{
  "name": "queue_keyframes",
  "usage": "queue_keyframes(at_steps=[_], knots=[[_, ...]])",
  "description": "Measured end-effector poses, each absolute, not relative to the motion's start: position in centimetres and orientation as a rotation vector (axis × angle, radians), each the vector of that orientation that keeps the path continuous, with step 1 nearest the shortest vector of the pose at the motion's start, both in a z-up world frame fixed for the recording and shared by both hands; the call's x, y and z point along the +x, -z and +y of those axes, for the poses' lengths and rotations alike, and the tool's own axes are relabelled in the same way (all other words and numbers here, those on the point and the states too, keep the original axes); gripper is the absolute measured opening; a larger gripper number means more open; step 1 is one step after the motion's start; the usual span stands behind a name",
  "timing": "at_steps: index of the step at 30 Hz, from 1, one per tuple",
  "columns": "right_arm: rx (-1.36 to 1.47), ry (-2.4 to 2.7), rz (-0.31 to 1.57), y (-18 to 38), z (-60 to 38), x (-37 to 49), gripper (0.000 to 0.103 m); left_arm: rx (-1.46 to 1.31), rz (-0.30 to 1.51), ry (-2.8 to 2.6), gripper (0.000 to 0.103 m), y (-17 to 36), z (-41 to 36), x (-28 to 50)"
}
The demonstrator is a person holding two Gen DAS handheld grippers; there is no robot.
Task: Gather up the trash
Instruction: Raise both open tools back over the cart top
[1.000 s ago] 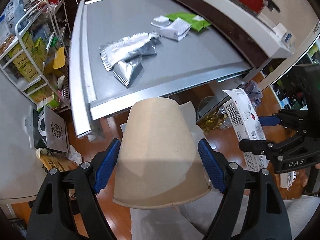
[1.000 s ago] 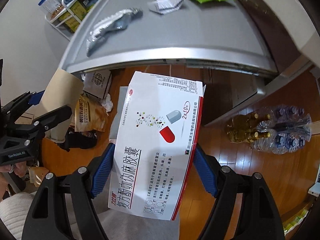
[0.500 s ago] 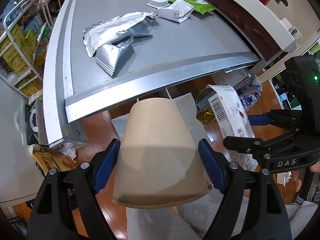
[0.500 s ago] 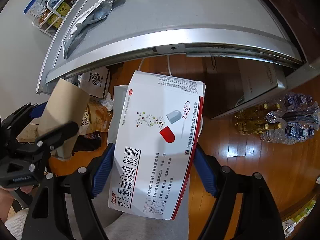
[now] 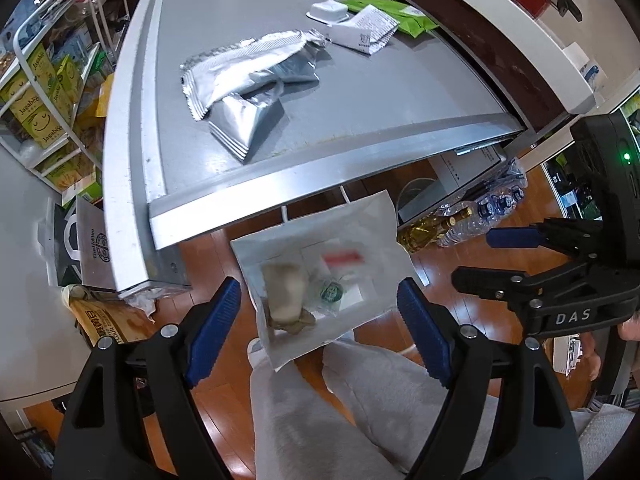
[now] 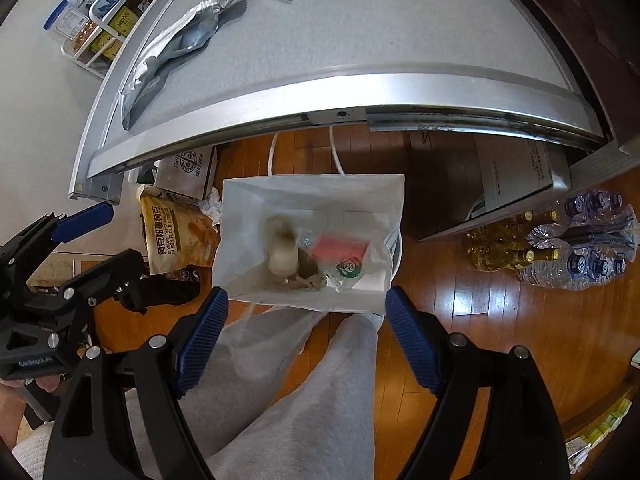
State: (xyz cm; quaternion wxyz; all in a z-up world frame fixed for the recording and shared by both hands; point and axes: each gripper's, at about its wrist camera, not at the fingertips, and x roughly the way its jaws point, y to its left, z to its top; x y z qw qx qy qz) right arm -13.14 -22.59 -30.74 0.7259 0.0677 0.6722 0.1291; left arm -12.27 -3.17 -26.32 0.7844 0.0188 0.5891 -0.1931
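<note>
Hovering over the white paper bag (image 6: pixel 240 200) on the floor, I hold my left gripper (image 5: pixel 320 332) and right gripper (image 6: pixel 306 340) spread and empty, the paper cup (image 6: pixel 282 250) and medicine box (image 6: pixel 340 249) lying inside, while foil wrappers (image 5: pixel 248 76) wait on the table (image 5: pixel 360 128) above.

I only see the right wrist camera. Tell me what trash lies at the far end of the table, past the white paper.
Observer: A green packet lies there, partly under the white paper.
Operator: Check for anything else beside it.
Observer: A small white tray sits against the paper's left edge.
Operator: Confirm the left gripper is empty.
Observer: The left gripper is open, with nothing between its fingers.
</note>
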Motion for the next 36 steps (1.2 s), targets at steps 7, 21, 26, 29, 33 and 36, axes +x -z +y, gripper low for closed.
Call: queue_keyframes(at_steps=[7, 21, 26, 29, 33, 36], knots=[[0.060, -0.285, 1.386, 26.0, -23.0, -14.7, 0.080, 0.047, 1.203, 0.394, 0.081, 23.4, -2.3, -12.6], [0.041, -0.209, 0.922, 10.3, -24.5, -12.3, 0.099, 0.056, 0.946, 0.290, 0.097, 15.1, 0.6, -10.6], [0.008, -0.210, 0.911, 9.8, -24.0, -9.5, 0.099, 0.122, 0.919, 0.311, 0.097, 14.7, 0.5, -9.0], [-0.015, -0.202, 0.930, 10.3, -23.4, -7.4, 0.099, 0.174, 0.914, 0.332, 0.097, 14.9, -0.2, -8.1], [-0.061, -0.216, 0.980, 12.3, -22.2, -3.7, 0.099, 0.203, 0.943, 0.374, 0.097, 16.1, -1.0, -6.4], [-0.031, -0.245, 1.067, 14.8, -22.0, -0.9, 0.099, 0.217, 0.969, 0.388, 0.097, 17.3, -1.4, -4.7]])
